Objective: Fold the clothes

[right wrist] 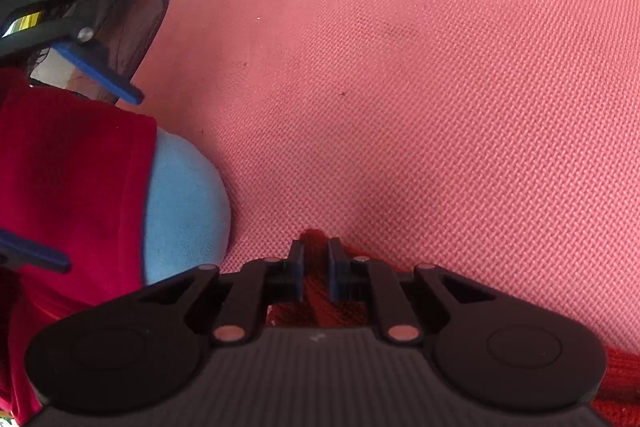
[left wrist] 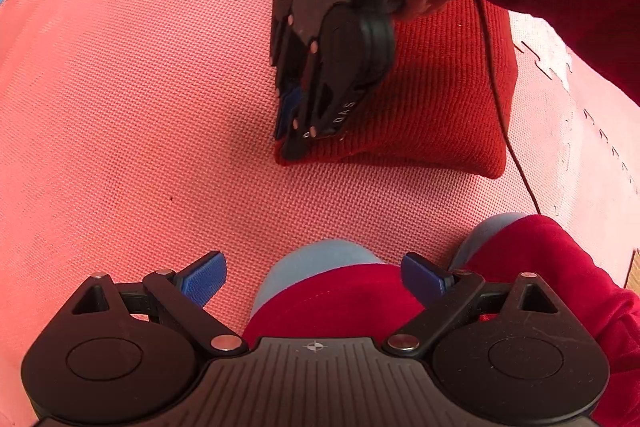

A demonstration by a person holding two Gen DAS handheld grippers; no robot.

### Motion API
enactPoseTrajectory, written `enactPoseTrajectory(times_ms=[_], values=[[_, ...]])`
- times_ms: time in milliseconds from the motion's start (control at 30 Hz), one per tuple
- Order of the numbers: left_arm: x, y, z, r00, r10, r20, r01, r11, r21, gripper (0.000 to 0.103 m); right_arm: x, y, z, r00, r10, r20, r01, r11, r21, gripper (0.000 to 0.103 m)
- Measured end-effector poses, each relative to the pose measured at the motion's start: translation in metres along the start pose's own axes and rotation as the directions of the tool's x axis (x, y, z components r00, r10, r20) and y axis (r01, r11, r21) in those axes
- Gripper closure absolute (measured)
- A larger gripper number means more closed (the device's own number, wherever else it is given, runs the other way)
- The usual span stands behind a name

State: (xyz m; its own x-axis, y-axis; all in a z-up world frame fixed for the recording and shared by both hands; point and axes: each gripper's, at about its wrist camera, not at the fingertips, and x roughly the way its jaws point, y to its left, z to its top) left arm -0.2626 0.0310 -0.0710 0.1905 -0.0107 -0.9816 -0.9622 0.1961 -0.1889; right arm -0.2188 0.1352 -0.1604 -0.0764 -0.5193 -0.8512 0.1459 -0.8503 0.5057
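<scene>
My right tool [right wrist: 316, 269] pinches folded red knit sweater [left wrist: 432, 99] corner, left tool [left wrist: 312, 281] open at six o'clock; next, lift and fold over

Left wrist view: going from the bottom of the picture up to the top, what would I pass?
Left claw, open → the person's knees → bare pink mat → folded red knit garment, its corner pinched by the right claw.

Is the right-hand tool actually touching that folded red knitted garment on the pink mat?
Touching. The right wrist view shows the right tool with both pads pinching a ridge of the folded red knitted garment.
</scene>
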Motion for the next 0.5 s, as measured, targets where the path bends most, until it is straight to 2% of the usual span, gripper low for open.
enactPoseTrajectory(times_ms=[100, 200, 233, 300, 333, 400, 500], values=[[-0.003, -0.003, -0.001, 1.000, 0.000, 0.005, 0.000, 1.000, 0.007, 0.008, 0.007, -0.007, -0.003, 1.000, -0.007, 0.014, 0.006, 0.999, 0.040, 0.090], [-0.010, -0.001, 0.003, 1.000, 0.004, 0.009, -0.004, 1.000, 0.010, 0.008, 0.009, -0.003, -0.006, 0.998, -0.053, 0.036, 0.050, 0.994, 0.092, 0.088], [-0.012, -0.001, 0.003, 1.000, 0.004, 0.010, -0.004, 1.000, 0.012, 0.008, 0.009, 0.001, -0.006, 0.996, -0.076, 0.044, 0.070, 0.991, 0.114, 0.085], [-0.012, -0.001, 0.002, 1.000, 0.005, 0.011, -0.005, 1.000, 0.012, 0.008, -0.001, 0.011, -0.006, 0.989, -0.130, 0.076, 0.119, 0.983, 0.137, 0.072], [-0.011, -0.002, 0.002, 1.000, 0.005, 0.010, -0.006, 1.000, 0.012, 0.008, -0.012, 0.017, -0.008, 0.980, -0.162, 0.114, 0.146, 0.980, 0.138, 0.066], [-0.012, -0.004, 0.002, 1.000, 0.008, 0.012, -0.008, 1.000, 0.017, 0.008, -0.041, 0.025, -0.018, 0.956, -0.208, 0.206, 0.174, 0.969, 0.174, 0.063], [-0.012, -0.008, 0.003, 1.000, 0.004, 0.024, -0.005, 1.000, 0.022, 0.008, -0.086, 0.035, -0.045, 0.893, -0.326, 0.310, 0.233, 0.924, 0.303, 0.058]])
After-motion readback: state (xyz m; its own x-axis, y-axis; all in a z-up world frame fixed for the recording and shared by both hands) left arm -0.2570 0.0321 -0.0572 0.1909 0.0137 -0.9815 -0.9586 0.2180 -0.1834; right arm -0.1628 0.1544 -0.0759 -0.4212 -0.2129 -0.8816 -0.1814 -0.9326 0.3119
